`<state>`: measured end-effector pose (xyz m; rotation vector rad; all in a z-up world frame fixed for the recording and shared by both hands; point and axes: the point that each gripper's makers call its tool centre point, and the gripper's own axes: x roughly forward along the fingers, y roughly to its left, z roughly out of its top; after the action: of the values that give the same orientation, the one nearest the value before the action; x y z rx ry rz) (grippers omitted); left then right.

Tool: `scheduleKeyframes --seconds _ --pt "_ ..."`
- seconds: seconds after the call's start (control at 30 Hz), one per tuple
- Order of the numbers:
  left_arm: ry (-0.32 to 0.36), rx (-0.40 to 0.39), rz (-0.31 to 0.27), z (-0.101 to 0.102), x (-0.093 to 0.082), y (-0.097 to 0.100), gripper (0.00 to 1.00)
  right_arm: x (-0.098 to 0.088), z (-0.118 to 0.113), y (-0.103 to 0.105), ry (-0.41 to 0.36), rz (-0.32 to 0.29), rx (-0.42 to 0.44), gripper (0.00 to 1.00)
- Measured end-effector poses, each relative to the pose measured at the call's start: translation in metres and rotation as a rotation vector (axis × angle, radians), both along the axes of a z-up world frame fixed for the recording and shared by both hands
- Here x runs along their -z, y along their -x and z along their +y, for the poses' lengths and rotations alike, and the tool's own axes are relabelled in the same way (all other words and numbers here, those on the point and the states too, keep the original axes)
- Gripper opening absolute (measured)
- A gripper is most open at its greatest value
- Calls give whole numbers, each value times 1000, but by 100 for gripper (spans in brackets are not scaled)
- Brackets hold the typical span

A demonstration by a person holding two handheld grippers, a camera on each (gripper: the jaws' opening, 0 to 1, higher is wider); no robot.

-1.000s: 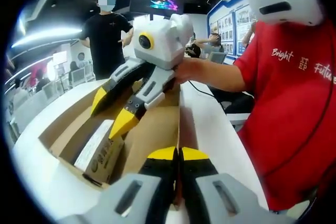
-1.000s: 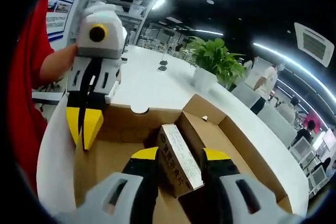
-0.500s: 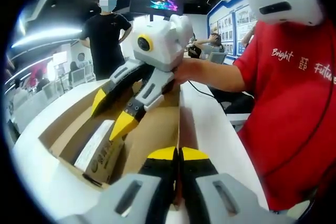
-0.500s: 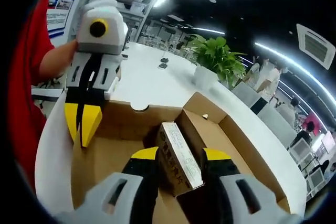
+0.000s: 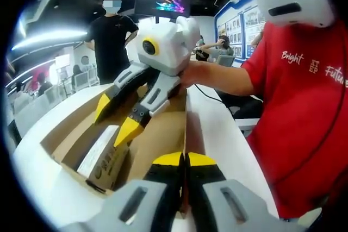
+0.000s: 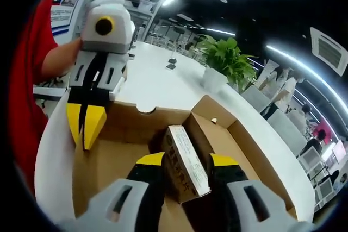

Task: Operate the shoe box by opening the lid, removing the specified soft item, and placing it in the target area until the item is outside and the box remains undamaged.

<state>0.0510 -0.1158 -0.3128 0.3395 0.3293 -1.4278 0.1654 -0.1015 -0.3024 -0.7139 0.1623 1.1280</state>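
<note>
The brown cardboard shoe box [image 5: 65, 134] [image 6: 239, 134] lies open on a white table. My left gripper [image 5: 185, 159] [image 6: 85, 126] is shut on the edge of the raised lid [image 5: 160, 134] [image 6: 109, 167]. Inside the box stands a small printed pack [image 5: 102, 158] [image 6: 184, 156]. My right gripper [image 6: 185, 161] [image 5: 115, 122] hangs over it, open, with a yellow-tipped finger on each side of the pack. Whether the fingers touch the pack I cannot tell.
The white table [image 6: 157, 85] [image 5: 217, 129] runs on past the box. A potted plant [image 6: 223, 61] stands on it beyond the box. A person in a red shirt [image 5: 304, 96] holds the grippers, and a person in black [image 5: 111, 31] stands at the table's far side.
The right gripper has shifted very slightly over the box. The left gripper's hold on the lid and the pack's place are the same.
</note>
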Motion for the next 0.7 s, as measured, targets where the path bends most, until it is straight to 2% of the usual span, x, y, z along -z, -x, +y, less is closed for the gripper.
scheduleKeyframes --seconds 0.13,0.27,0.37,0.43,0.47,0.57,0.63,0.7 --pt "1 -3 -4 0 0 0 1 -4 -1 1 0 -8 -10 29" --pt "22 -2 -1 -1 -2 0 1 -1 0 2 -3 30 -17 29" --pt "22 -5 -10 -1 -1 1 1 -6 1 4 -8 24 -31 29" --pt "33 -3 -6 -1 -2 0 1 -4 2 6 -25 59 -33 27" --pt "31 -1 -2 -1 -2 0 1 -2 3 6 -19 72 -31 27" --pt "30 1 -6 -2 -2 0 1 -2 6 11 -7 51 -49 26" --pt "33 2 -5 -2 -2 0 1 3 3 5 33 57 -33 26" --pt "30 3 -3 -2 -2 0 1 5 4 4 87 27 -63 26"
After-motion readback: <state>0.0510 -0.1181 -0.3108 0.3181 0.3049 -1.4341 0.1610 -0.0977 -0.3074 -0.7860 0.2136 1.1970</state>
